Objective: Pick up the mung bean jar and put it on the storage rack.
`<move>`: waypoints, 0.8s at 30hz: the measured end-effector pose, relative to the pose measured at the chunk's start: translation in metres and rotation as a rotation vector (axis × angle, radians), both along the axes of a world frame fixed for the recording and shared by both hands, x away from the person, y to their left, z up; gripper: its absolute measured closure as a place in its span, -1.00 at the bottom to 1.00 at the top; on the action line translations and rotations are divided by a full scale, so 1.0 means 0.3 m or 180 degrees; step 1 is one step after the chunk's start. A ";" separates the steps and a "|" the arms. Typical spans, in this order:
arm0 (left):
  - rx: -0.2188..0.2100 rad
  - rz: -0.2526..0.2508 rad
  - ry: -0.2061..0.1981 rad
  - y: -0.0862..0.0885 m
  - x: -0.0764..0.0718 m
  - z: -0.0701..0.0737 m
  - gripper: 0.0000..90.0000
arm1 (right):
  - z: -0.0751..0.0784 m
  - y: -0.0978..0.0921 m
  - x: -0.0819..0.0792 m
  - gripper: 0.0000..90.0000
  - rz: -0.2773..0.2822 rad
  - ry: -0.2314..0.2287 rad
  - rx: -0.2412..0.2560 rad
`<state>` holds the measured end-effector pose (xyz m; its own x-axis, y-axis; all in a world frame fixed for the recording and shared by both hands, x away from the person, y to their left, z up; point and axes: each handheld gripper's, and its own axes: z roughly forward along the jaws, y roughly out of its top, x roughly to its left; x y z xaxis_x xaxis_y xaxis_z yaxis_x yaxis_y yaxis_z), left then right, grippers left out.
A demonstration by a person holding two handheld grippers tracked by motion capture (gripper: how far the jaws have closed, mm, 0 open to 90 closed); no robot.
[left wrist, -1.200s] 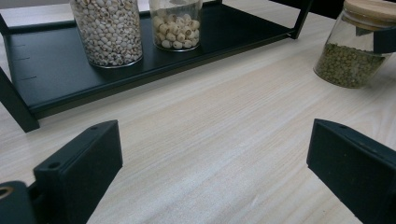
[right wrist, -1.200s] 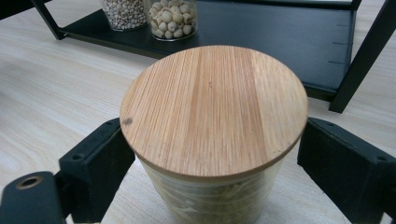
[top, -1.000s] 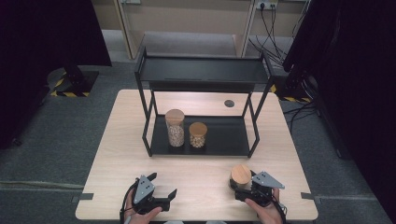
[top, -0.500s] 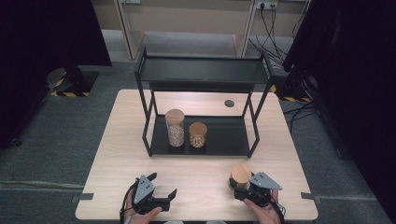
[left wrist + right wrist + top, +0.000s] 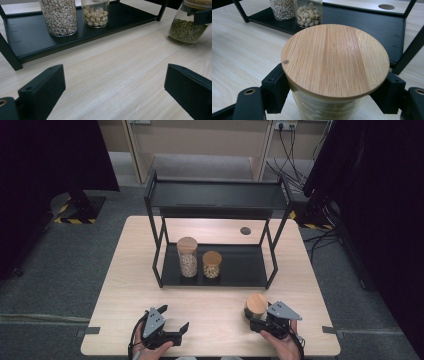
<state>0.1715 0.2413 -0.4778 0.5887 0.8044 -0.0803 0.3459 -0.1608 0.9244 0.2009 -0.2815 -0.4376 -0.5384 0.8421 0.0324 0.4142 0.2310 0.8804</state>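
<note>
Your right tool (image 5: 256,320) is clamped on the jar of green beans (image 5: 257,306), one jaw on each side of the glass just under its round bamboo lid (image 5: 335,59). The jar stands upright on the surface (image 5: 125,285), near the front edge on your right side, in front of the black rack (image 5: 215,195) and apart from it. From the left gripper view the same jar (image 5: 188,27) shows at the far right, its base on the wood and the small green beans visible through the glass.

Your left tool (image 5: 172,330) has its jaws wide apart with nothing between them; bare wood shows in the gap. It sits near the front edge on your left side, well apart from the jar and the right tool.

On the rack's lower shelf (image 5: 240,265) two more jars stand just beside each other: the tall jar (image 5: 187,257) of small pale grains at the left and the short jar (image 5: 212,265) of larger pale round seeds to its right. Both are upright with bamboo lids on. The right part of that shelf is bare black metal. A small dark round hole (image 5: 245,230) sits in the surface behind the rack.
</note>
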 end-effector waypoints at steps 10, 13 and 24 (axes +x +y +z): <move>0.0007 -0.0006 0.0003 0.000 0.000 0.000 -0.94 | 0.028 0.018 0.030 -0.44 0.0080 -0.0020 0.0014; 0.0006 -0.0003 0.0001 -0.001 0.000 0.000 -0.94 | 0.038 0.024 0.042 -0.44 0.0102 -0.0030 0.0020; 0.0004 -0.0001 -0.0002 0.001 0.000 0.000 -0.94 | 0.074 0.042 0.104 -0.44 0.0130 -0.0044 0.0070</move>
